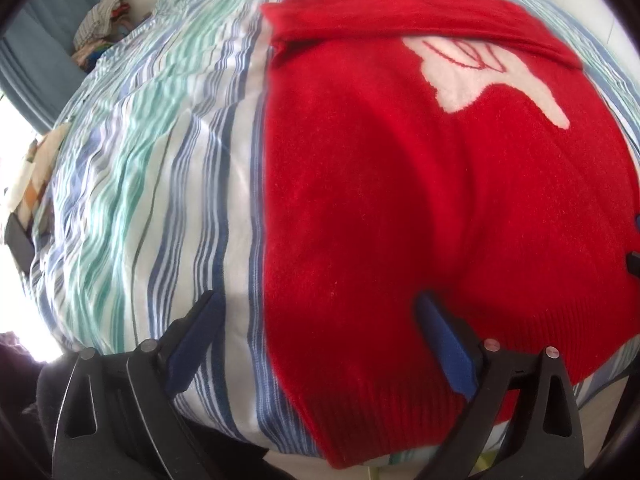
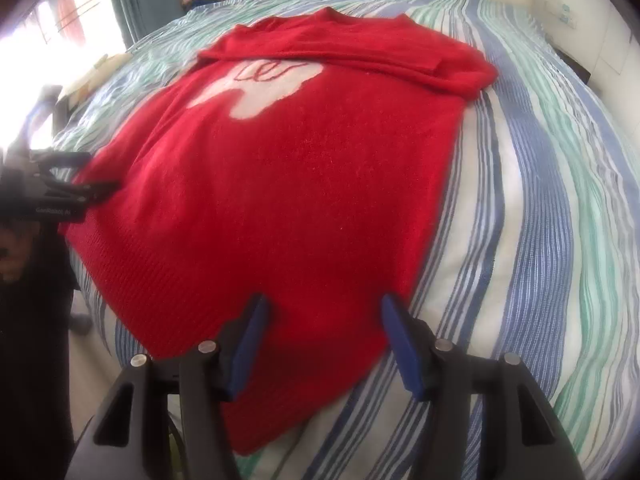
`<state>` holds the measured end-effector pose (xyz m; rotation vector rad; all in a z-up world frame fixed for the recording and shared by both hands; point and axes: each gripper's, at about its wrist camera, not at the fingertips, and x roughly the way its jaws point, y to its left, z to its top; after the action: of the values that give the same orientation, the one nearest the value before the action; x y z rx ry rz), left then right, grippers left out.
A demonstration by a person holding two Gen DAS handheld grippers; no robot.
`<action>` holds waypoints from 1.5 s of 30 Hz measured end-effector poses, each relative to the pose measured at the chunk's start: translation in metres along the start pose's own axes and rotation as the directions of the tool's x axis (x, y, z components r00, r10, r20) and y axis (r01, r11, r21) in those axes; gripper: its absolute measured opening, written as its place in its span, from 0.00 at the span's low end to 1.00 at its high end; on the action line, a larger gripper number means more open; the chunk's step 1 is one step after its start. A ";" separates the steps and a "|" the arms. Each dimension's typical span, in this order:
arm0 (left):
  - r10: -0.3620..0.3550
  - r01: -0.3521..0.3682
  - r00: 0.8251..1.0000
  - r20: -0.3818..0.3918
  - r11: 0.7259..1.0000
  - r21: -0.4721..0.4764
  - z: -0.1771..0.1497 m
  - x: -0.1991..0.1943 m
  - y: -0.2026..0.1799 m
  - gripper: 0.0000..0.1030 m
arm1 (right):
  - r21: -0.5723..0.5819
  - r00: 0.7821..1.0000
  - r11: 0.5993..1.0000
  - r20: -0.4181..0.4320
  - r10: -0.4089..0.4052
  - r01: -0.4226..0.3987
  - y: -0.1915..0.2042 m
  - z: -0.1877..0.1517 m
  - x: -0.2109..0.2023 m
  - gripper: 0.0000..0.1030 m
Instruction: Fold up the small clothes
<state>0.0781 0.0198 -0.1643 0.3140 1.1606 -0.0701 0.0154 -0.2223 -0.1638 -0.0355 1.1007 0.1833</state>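
Left gripper (image 1: pixel 316 344) hovering spread, right gripper (image 2: pixel 324 340) part-open, both empty over the hem at 6 o'clock. Red knitted sweater (image 2: pixel 280 184) lying on striped bedsheet (image 2: pixel 520 240); sleeves folded in at 12, body fold remaining.

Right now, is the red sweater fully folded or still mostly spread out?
Partly folded. The sweater's sleeves lie folded across the chest, but the body still lies flat and spread on the striped bed cover.
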 end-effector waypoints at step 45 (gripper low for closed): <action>-0.029 0.028 0.998 -0.048 1.000 -0.009 -0.017 -0.051 0.065 0.95 | 0.072 0.995 0.997 -0.098 -0.027 0.034 -0.024 -0.039 -0.038 0.65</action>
<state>0.0564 0.0810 -0.1105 0.2935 1.2134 -0.0832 -0.0316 -0.2557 -0.1493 0.0047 1.2024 0.1148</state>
